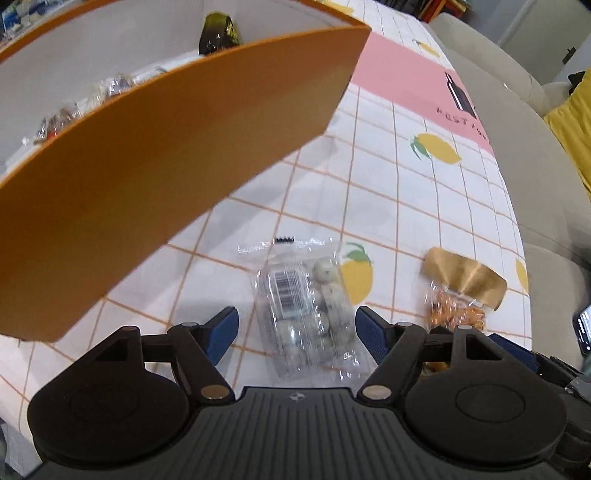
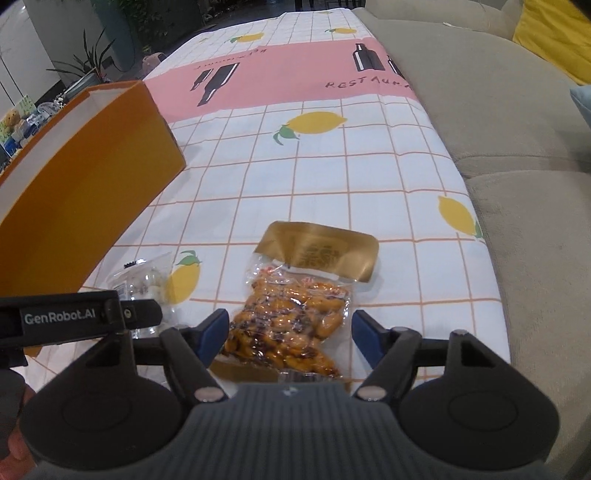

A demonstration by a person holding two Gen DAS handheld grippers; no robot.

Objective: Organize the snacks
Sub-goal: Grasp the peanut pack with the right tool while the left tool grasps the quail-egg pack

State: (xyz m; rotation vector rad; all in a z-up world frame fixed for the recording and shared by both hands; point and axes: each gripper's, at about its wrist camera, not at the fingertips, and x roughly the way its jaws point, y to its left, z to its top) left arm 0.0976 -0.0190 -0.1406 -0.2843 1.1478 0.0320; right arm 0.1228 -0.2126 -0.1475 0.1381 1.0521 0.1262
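The left gripper (image 1: 295,328) stands with its blue-padded jaws spread wide on either side of a clear plastic packet of pale round sweets with a barcode label (image 1: 304,306), which lies flat on the white checked tablecloth printed with lemons (image 1: 388,192). Neither pad presses the packet; nothing is held. The right gripper (image 2: 288,332) is likewise well open, straddling a clear vacuum pouch of glazed orange-brown nuts with a gold header (image 2: 291,317), and its pads also stand clear of the pouch.

Both snacks are out on the cloth, just in front of the open orange cardboard box with a white lining (image 1: 177,147), which already holds several small wrapped snacks and a dark glossy packet (image 1: 218,35). So the step in hand looks like a double pickup, then a lift into the box.

To do it well, I would lower each gripper until the pad tips nearly touch the cloth, then close across the narrow width of each packet. The sweets packet is loose and slippery (its contents will shift), so a grip through the filled middle should hold better than one on the empty film edge. The nut pouch is stiff; grip its bulging body, not the flat gold header. The two tools sit close together, so keep them apart while lifting, and clear the box's near wall before releasing.
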